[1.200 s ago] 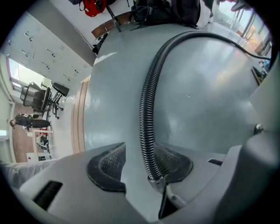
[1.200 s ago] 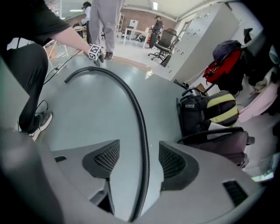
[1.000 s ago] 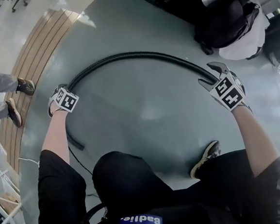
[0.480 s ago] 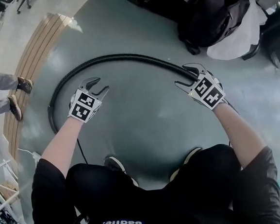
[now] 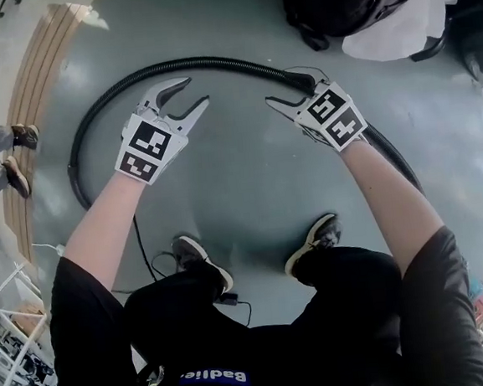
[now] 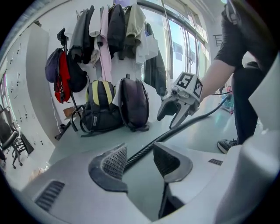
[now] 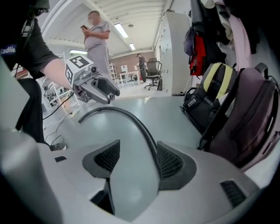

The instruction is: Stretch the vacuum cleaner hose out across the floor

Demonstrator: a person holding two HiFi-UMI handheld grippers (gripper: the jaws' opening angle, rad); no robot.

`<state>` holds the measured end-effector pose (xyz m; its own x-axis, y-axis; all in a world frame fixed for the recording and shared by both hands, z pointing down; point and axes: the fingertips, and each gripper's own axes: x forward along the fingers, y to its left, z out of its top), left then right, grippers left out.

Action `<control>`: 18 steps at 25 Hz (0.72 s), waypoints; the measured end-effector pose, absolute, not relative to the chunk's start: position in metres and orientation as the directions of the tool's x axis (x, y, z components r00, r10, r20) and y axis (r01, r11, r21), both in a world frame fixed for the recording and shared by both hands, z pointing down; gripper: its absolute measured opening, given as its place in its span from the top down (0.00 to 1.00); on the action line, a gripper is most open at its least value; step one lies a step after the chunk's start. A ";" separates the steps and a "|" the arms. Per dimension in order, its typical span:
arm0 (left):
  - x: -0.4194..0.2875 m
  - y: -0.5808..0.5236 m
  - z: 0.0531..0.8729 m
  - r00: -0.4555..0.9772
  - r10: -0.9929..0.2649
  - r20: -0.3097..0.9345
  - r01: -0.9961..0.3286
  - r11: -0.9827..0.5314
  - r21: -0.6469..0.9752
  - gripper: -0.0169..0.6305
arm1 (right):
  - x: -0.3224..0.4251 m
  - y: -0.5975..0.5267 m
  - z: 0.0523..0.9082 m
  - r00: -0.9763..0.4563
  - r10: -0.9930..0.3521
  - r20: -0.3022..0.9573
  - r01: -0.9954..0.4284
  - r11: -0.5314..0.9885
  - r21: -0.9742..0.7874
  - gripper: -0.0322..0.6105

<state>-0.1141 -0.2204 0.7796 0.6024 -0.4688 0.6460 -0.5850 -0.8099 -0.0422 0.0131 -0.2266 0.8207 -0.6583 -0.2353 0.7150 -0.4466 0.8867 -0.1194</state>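
Hose arcs over floor; my left gripper jaws gape empty, right gripper jaws straddle it, seemingly unclamped.

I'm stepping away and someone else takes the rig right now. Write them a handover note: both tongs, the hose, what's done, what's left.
Left tongs: open and empty, held above the floor, just inside the arc of the hose.
Right tongs: open, with the hose running between them against one pad only; not clamped.
Hose: lies on the floor in a wide curve, with its free end on the left-hand side.
Done: nothing finished; the hose is not straight.
Left: clamp the hose and draw it out straight across the floor.
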 end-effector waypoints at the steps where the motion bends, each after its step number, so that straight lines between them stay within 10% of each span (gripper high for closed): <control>1: -0.113 -0.223 0.762 0.613 -0.478 0.629 -0.585 -0.810 -0.046 0.68 | 0.010 -0.227 0.810 -0.665 -0.241 0.707 -0.460 0.878 -0.134 0.54; 18: -0.057 -0.143 0.369 0.656 -0.560 0.505 -0.658 -0.752 0.021 0.68 | 0.025 -0.146 0.416 -0.766 -0.368 0.526 -0.579 0.752 -0.317 0.54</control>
<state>-0.0572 -0.1428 0.3694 0.6565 -0.5602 0.5051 -0.6585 -0.7523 0.0215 0.0253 -0.1464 0.4161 -0.7663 -0.3683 0.5264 -0.5787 0.7516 -0.3165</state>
